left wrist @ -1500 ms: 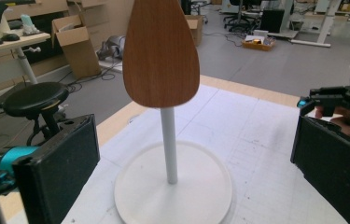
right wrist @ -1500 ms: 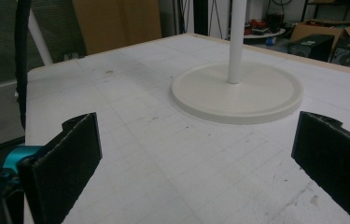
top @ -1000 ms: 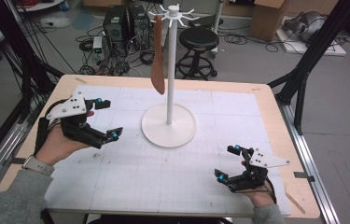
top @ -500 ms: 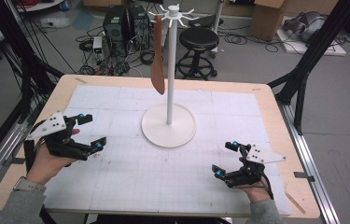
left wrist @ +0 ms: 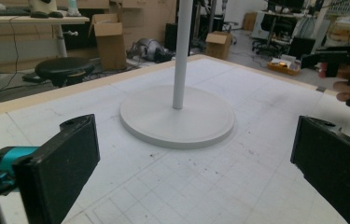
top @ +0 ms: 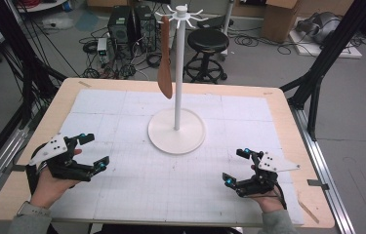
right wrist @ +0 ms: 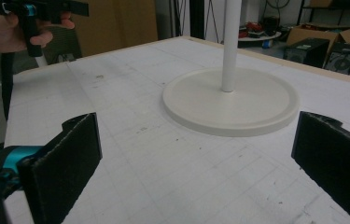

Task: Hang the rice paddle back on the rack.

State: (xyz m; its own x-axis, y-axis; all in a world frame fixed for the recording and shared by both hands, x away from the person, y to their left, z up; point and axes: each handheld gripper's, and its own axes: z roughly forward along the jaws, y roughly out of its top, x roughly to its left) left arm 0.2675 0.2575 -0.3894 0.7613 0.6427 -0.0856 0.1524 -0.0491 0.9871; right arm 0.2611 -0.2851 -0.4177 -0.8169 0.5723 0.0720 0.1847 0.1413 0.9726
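**Both grippers back at the near edge, spatula left hanging**

The left gripper has pulled away from the stand. A second ago it was up near the middle of the left side, jaws pointing at the base; half a second ago it had dropped back and outward; now it sits low at the near left corner of the worktop, well apart from the stand. Its jaws are spread wide with nothing between them, as the left gripper view confirms: two black pads frame bare worktop and the stand's round base.

The right gripper has hardly moved over the same span. It rests at the near right, jaws likewise spread and empty, and its own view looks across the mat at the base and the pole, with the other hand far off at upper left.

The wooden spatula hangs from a hook at the top of the stand, on its left side, blade down, clear of the worktop and of both grippers. It has not shifted between the pictures.

My reading is that the hanging is done and the hands are withdrawing to rest. Nothing else lies on the mat to be picked up, so there seems to be no further grasp in prospect; the one thing worth watching is whether the spatula stays still on its hook.
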